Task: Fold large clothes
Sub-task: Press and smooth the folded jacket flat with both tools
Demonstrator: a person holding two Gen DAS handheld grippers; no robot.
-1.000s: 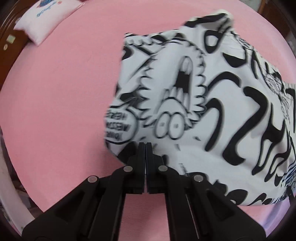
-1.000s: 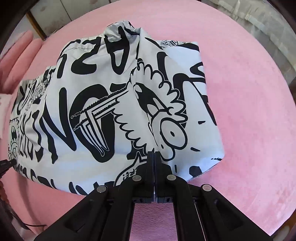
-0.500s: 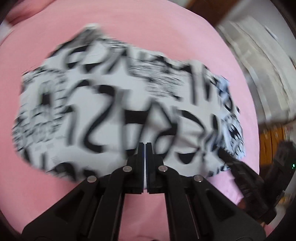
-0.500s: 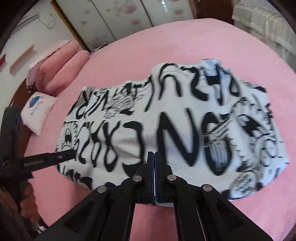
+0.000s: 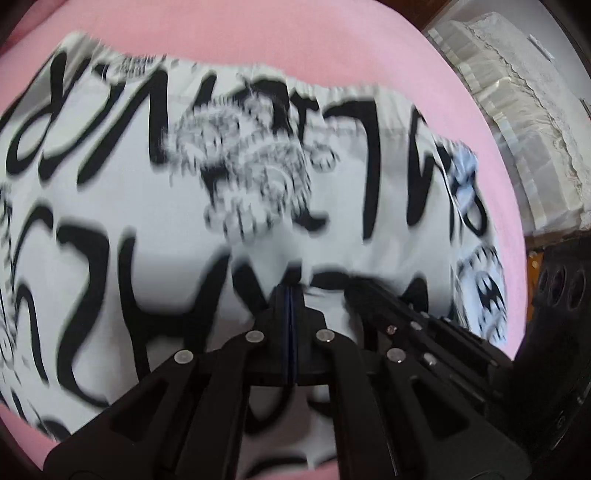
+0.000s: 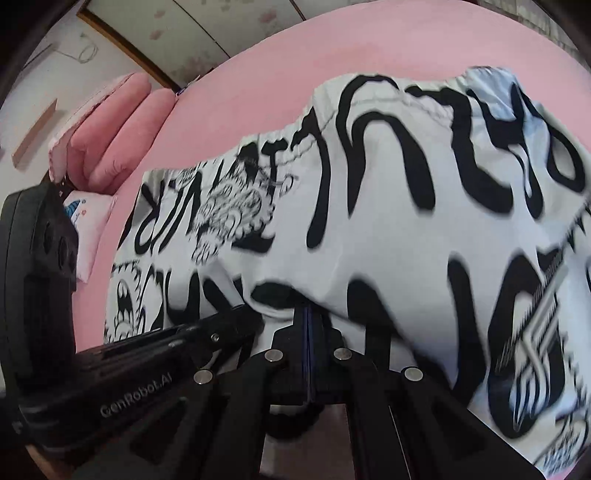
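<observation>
A white garment with bold black graffiti print lies spread on a pink bed; it also shows in the right wrist view. My left gripper is shut, its tips pinching the garment's near edge. My right gripper is shut on the same near edge. The two grippers are close side by side: the right one shows in the left wrist view, and the left one in the right wrist view. The garment's elastic waistband lies at the far side.
Pink pillows and a small white printed cushion lie at the bed's far left. A folded white lace-edged cloth sits beyond the bed's right edge. A wardrobe wall stands behind the bed.
Both grippers have swung in from the garment's two ends to meet at its near edge, side by side. The garment is closer in both views.
</observation>
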